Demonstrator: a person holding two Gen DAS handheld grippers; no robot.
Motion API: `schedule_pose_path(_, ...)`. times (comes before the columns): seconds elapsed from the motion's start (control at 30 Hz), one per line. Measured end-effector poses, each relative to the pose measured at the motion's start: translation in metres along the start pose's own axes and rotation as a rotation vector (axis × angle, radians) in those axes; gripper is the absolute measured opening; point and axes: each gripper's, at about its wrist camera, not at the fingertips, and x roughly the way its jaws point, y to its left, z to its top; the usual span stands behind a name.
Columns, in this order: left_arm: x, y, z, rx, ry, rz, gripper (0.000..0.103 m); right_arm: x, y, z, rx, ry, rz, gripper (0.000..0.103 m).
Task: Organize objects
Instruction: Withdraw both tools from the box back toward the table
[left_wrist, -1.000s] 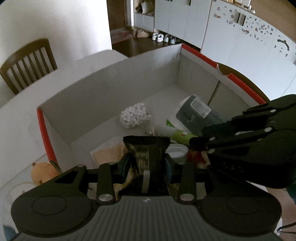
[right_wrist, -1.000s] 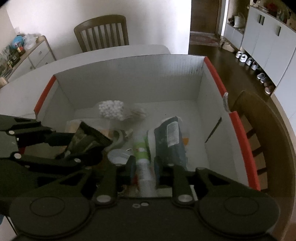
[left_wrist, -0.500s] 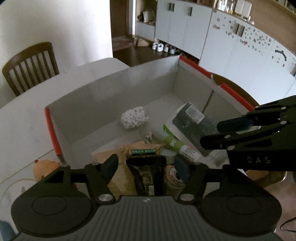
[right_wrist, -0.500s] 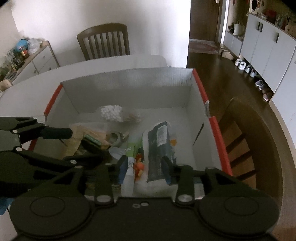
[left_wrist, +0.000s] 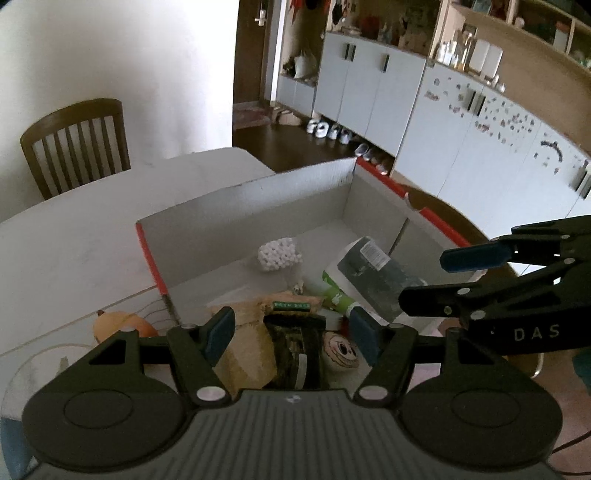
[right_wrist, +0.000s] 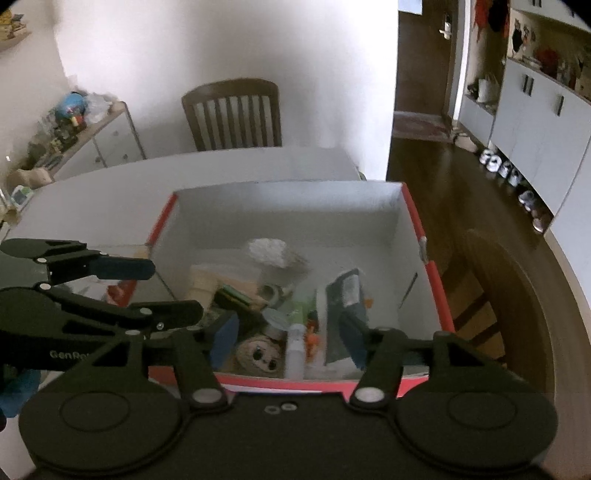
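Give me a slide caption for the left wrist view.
Left gripper, jaws open, above a dark snack packet in the red-edged box.

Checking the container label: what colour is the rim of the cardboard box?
Red edging on the box, with pale grey-white inner walls; clearest in the right wrist view.

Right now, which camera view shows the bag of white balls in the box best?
The left wrist view: the bag of white balls is sharp there, and single balls can be told apart near the back wall of the box. The right wrist view shows it only as a blurred white lump.
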Motion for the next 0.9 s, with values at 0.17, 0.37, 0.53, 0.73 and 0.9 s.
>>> schedule_pose_path(0.17,-0.026,0.011,-0.006,-0.01,-0.036,-0.025,0.071,-0.014,0.019,0.0,-0.006,-0.026,0.011,0.066)
schedule_pose_path(0.37,-0.055,0.033,-0.016,-0.02,-0.071,-0.053,0.074,-0.027,0.047,0.0,-0.003,-0.047,0.01,0.072)
schedule_pose_path(0.53,-0.076,0.054,-0.023,-0.014,-0.092,-0.057,0.079,-0.031,0.075,-0.001,0.012,-0.057,0.013,0.078)
schedule_pose_path(0.73,-0.093,0.086,-0.033,-0.008,-0.094,-0.063,0.083,-0.029,0.108,-0.002,0.021,-0.064,0.006,0.084)
schedule_pose_path(0.9,-0.101,0.115,-0.041,-0.022,-0.085,-0.071,0.086,-0.025,0.134,-0.004,0.032,-0.068,-0.004,0.09)
